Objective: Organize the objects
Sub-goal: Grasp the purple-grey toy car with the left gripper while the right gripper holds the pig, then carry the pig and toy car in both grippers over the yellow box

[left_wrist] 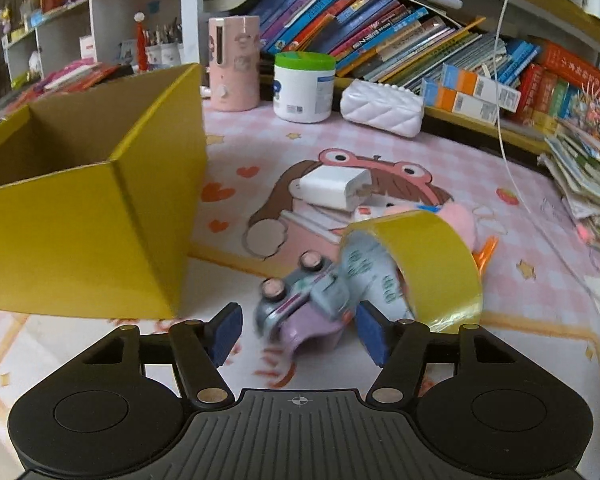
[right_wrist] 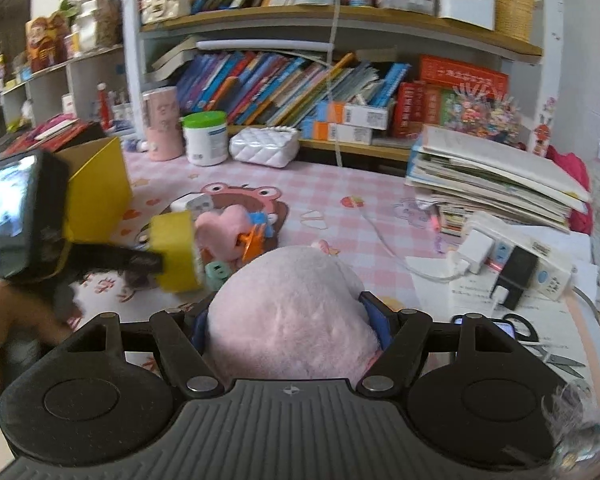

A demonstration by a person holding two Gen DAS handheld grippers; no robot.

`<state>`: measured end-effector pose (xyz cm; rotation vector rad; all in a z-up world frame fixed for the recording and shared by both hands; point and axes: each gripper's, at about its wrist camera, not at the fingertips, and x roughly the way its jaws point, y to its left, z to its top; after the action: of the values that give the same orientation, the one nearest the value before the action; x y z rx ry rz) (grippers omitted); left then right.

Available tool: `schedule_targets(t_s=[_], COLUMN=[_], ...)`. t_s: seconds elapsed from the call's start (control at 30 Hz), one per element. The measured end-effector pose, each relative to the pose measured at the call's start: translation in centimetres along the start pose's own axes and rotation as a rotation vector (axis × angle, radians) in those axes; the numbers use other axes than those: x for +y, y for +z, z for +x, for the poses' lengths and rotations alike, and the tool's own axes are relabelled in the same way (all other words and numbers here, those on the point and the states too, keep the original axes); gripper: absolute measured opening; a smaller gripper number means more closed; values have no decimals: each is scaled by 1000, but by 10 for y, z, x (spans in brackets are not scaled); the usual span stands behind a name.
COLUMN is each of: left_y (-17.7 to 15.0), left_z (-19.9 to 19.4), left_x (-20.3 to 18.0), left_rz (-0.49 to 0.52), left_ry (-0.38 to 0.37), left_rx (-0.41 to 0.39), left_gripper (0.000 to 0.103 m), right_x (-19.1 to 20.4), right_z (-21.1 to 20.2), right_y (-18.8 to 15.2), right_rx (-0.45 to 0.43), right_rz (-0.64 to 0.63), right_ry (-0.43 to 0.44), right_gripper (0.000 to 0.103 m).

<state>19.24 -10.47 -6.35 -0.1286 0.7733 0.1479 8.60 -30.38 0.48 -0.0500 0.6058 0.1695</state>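
In the left wrist view my left gripper [left_wrist: 300,330] is open, its blue pads on either side of a blurred grey and lilac toy car [left_wrist: 300,304] on the mat. A yellow tape roll [left_wrist: 428,264] stands just right of the car. An open yellow cardboard box [left_wrist: 88,216] stands to the left. A white charger [left_wrist: 336,188] lies further back. In the right wrist view my right gripper [right_wrist: 290,320] is shut on a big pink plush toy [right_wrist: 292,312]. The tape roll [right_wrist: 176,252], the box [right_wrist: 98,188] and the left gripper's body [right_wrist: 16,212] show at left.
A pink plush with orange parts [right_wrist: 232,236] lies mid-mat. A white jar with a green lid [left_wrist: 303,86], a pink tumbler [left_wrist: 234,62] and a white quilted purse [left_wrist: 382,106] stand before the bookshelf. A paper stack [right_wrist: 496,184], a power strip [right_wrist: 516,256] and scissors [right_wrist: 540,344] are at right.
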Motion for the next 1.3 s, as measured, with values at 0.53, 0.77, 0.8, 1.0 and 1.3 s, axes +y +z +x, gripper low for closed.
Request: schedule_targets(t_s=[0.53,0.77,0.8,1.0,1.3], left_y=[-2,-8,-9,-28,-46], left_z=[-15,-84,-91,-127,-157], left_x=[11,43,48,90,159], left_rz=[40,18,18,-5,-22], left_ry=[-38,-85,-82,-53,-20], left_rx=[8,-49,-53,-45,-48], left_gripper=[56,57,57,57,57], right_x=[23,52,58,100,176], right_z=[12,16,15,9,-9], right_y=[1,1,1,-2,-11], right_rx=[55,94,94,108,127], right_rz=[-32,-30,-30,-29,-61], right_ry=[73,78,71,62,111], right_gripper=[70,70,70,70,70])
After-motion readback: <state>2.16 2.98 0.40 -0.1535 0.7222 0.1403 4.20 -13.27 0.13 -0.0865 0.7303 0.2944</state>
